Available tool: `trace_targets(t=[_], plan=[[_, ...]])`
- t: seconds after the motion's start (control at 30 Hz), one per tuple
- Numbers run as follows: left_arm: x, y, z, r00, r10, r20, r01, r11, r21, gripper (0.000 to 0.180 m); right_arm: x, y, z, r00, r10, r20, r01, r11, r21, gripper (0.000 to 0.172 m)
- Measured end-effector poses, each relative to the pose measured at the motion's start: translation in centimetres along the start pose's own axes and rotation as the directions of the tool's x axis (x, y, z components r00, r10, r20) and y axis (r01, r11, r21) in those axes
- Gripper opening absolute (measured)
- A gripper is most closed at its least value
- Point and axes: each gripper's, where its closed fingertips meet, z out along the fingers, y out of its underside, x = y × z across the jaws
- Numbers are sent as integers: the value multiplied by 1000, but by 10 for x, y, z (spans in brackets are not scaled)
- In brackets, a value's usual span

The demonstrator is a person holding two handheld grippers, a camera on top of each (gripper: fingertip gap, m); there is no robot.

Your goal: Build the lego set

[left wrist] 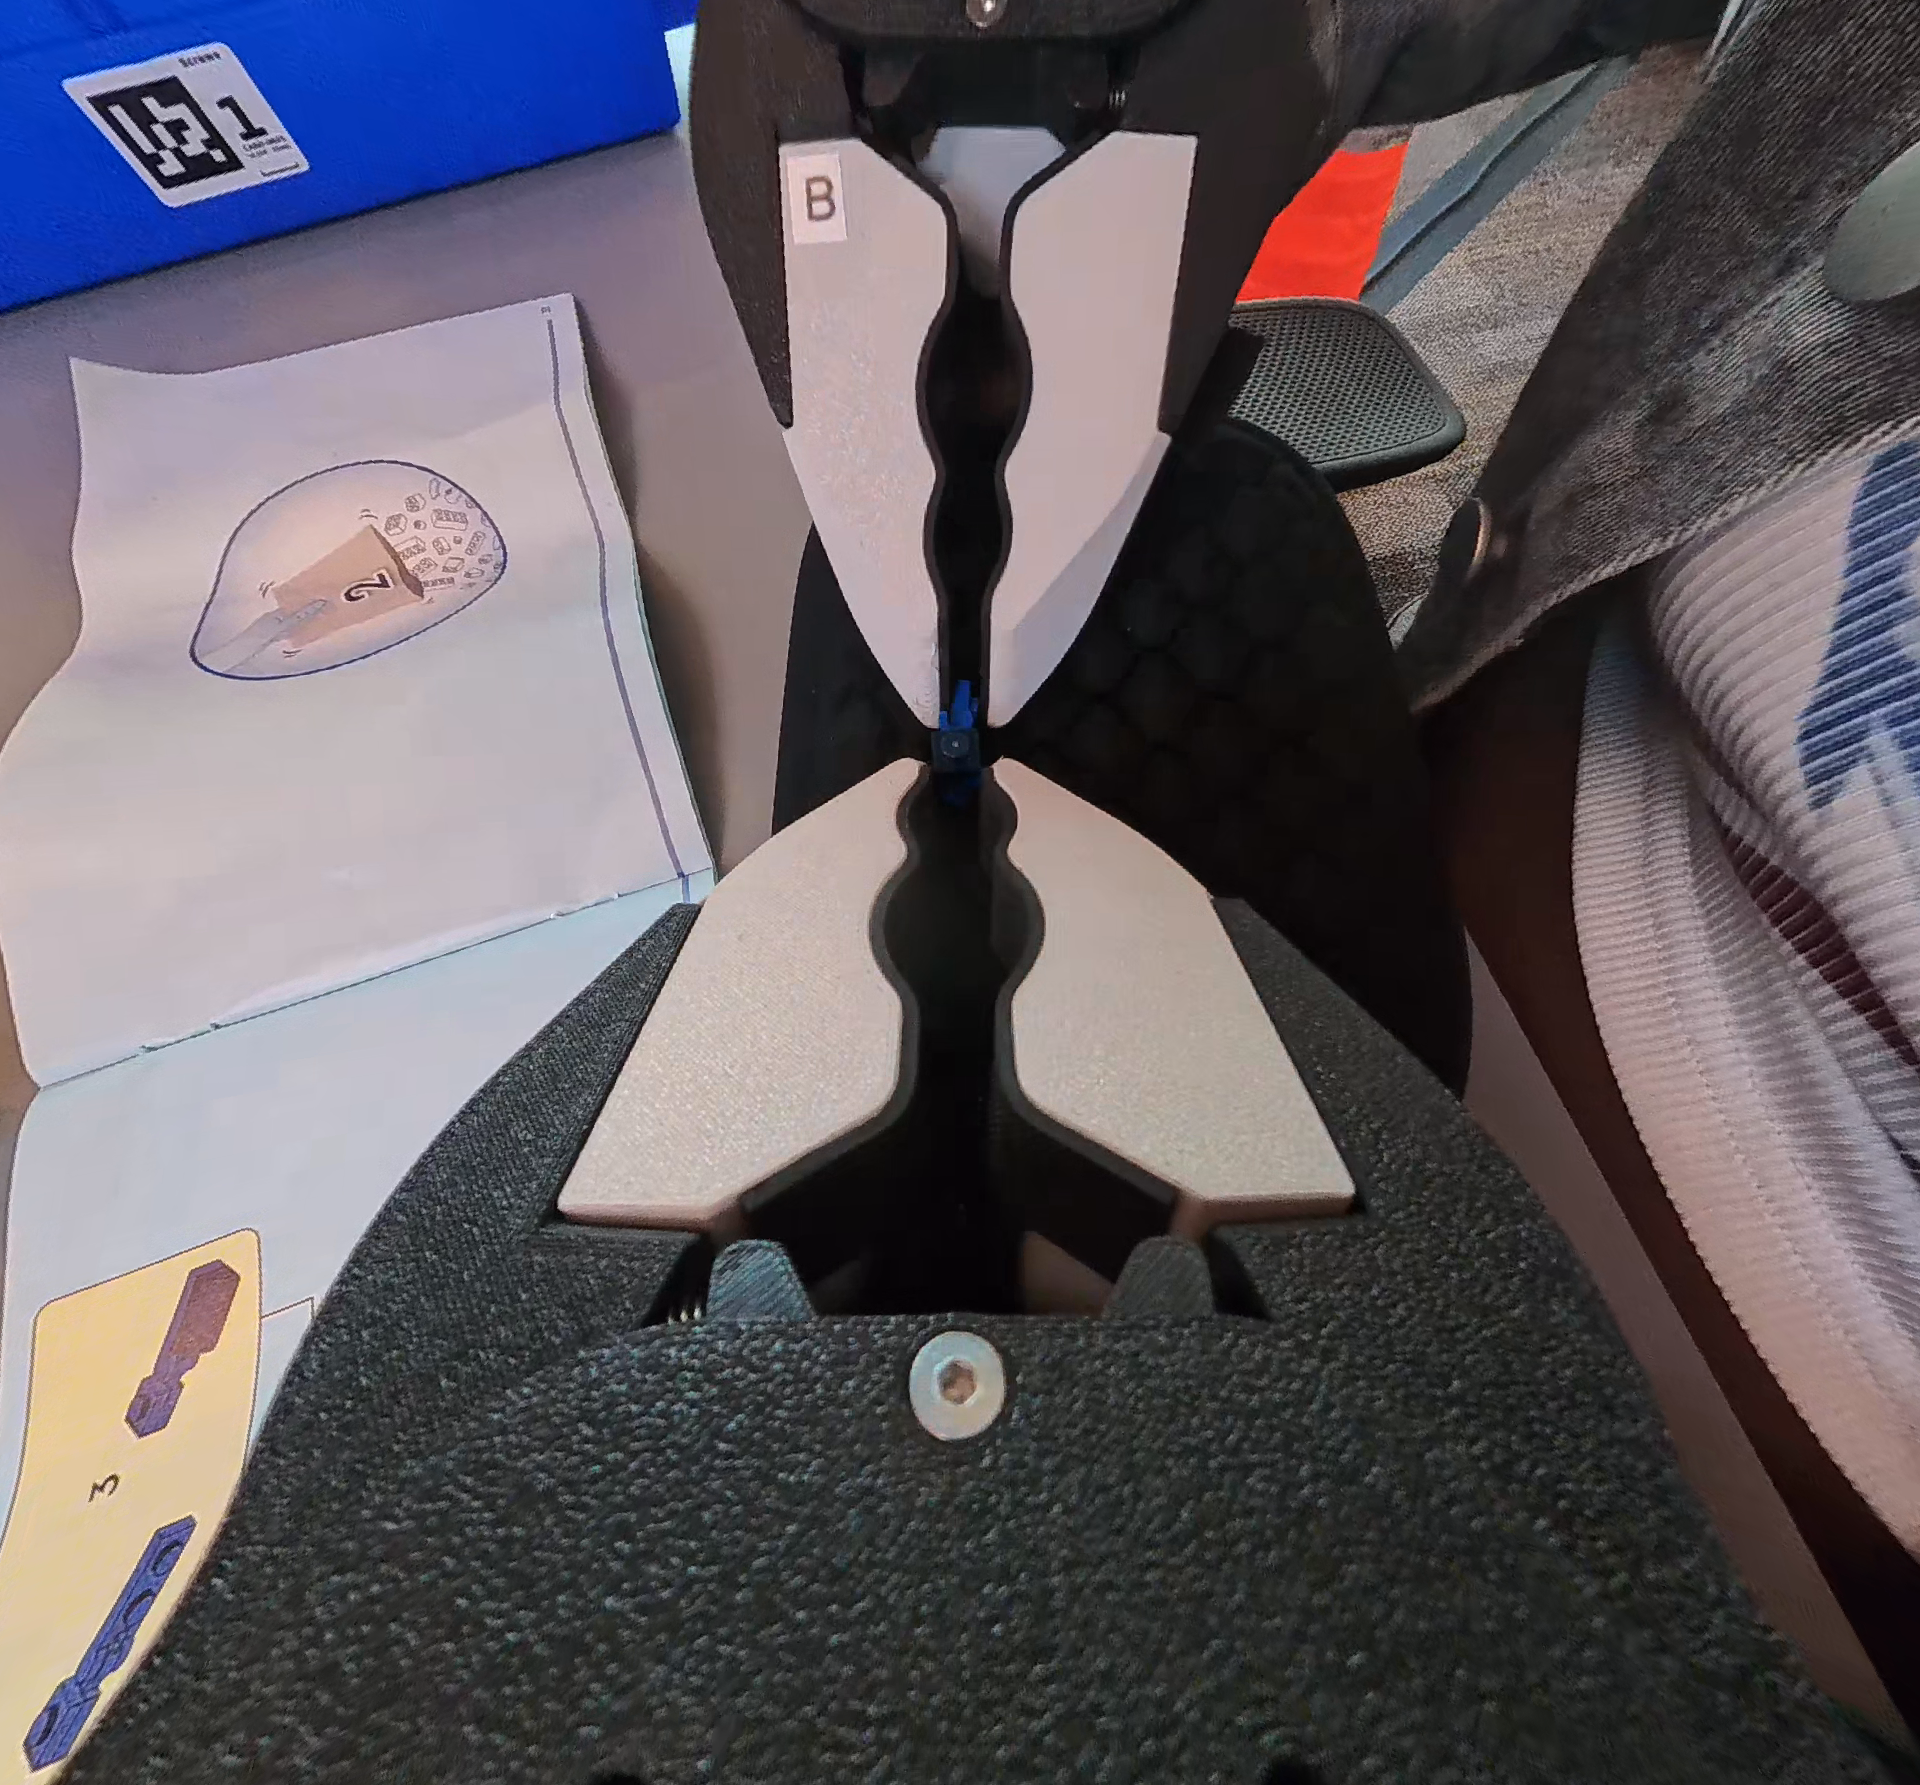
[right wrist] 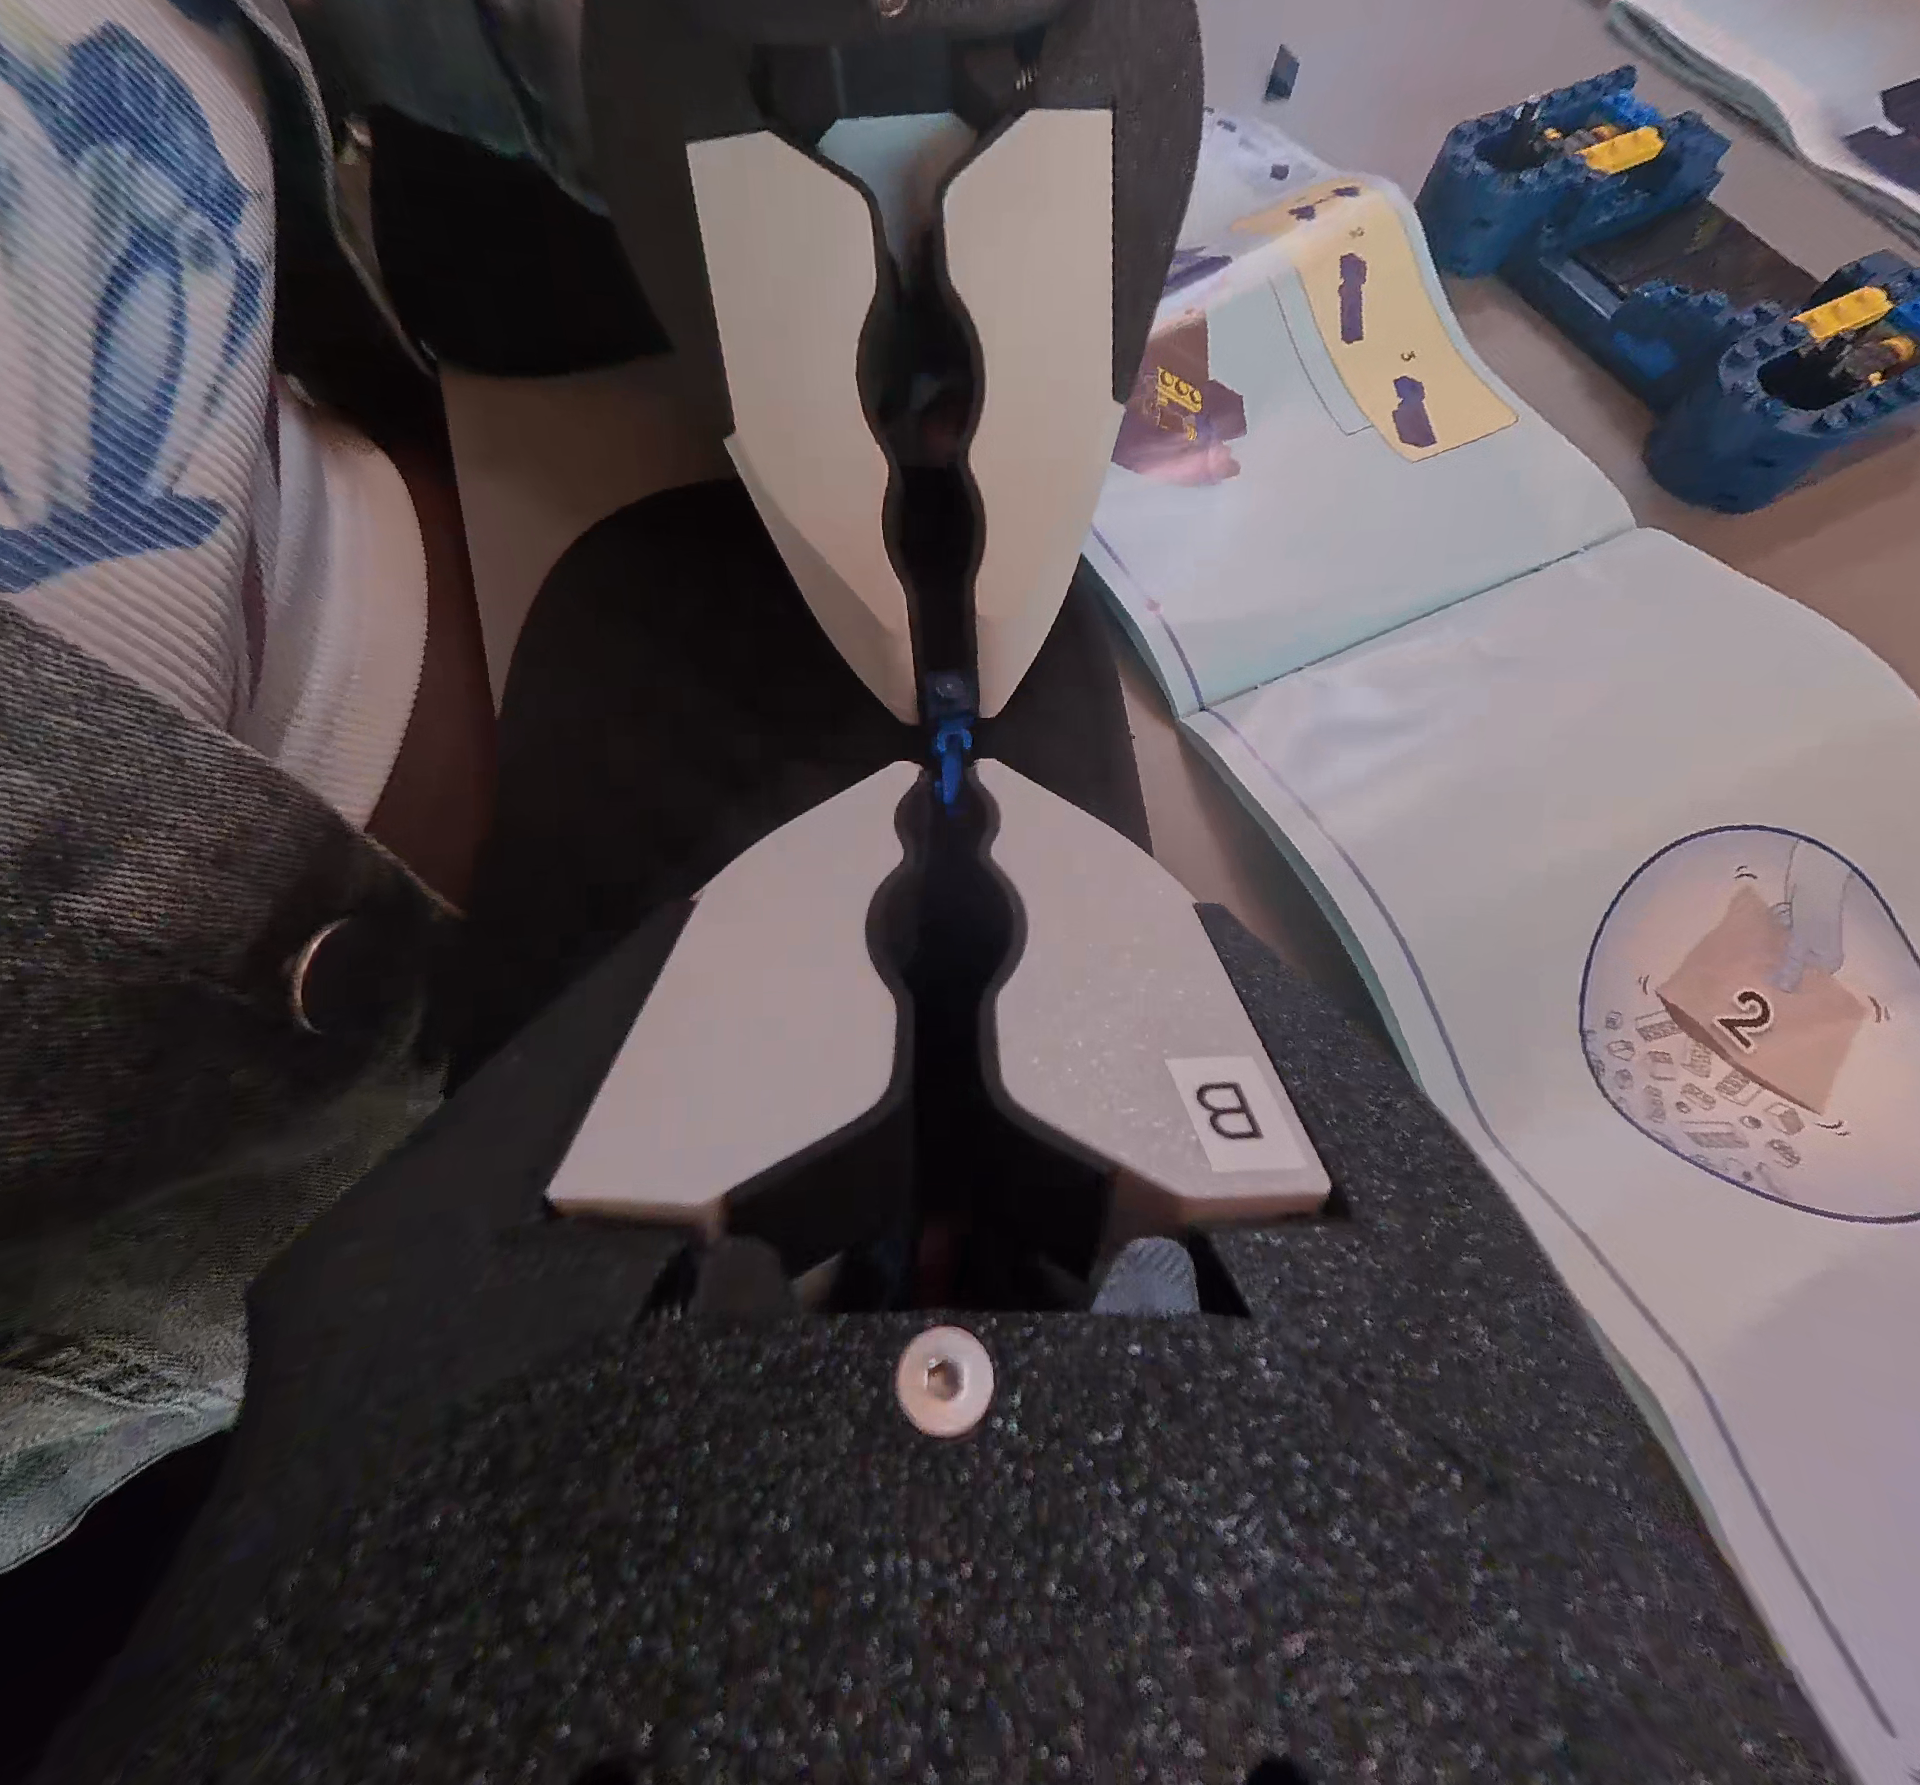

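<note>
Both tongs meet tip to tip above the person's lap, at the edge of a grey tabletop. Left tongs are clamped on a tiny dark blue brick piece. Right tongs are clamped on a small bright blue clip piece. The two pieces touch each other between the opposing tips; whether they are fully seated together, cannot tell.

Surface: an open instruction booklet lies flat just beside the tongs, with a bag drawing on one page and a yellow step panel on the other. A blue plastic bin with a white marker sticker sits at the far side of the booklet. In the right wrist view a dark blue brick model with yellow parts stands beyond the booklet, with more booklets stacked farther off near the tabletop edge.

Room: a black mesh office chair below the tongs, grey carpet floor with an orange patch. The person wears a white ribbed top with blue print and a grey denim jacket.
</note>
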Motion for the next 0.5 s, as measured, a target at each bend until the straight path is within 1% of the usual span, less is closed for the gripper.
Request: trace_targets(t=[0.07,0.2,0.23,0.3,0.4,0.5], plan=[[0,0,0,1000,-1,0,1,1000,1,7,0,-1,-1,1000,2,3,-2,1000,26,5],[0,-1,-1,1000,-3,3,3,1000,6,7,0,-1,0,999,-38,2,38,999,21,5],[-1,-2,-2,1000,-9,1,9,1000,21,7,1,-2,0,1000,-24,10,23,999,29,5],[-3,-10,-11,999,-37,0,36,996,86,7,4,-6,-4,998,54,43,-57,996,62,5],[-9,-23,-38,995,-96,4,93,976,199,7,16,-30,-13,984,167,67,-176,968,180,4],[-16,-33,-72,980,-200,-9,191,919,346,7,25,-57,-13,969,224,107,-245,932,268,4]])
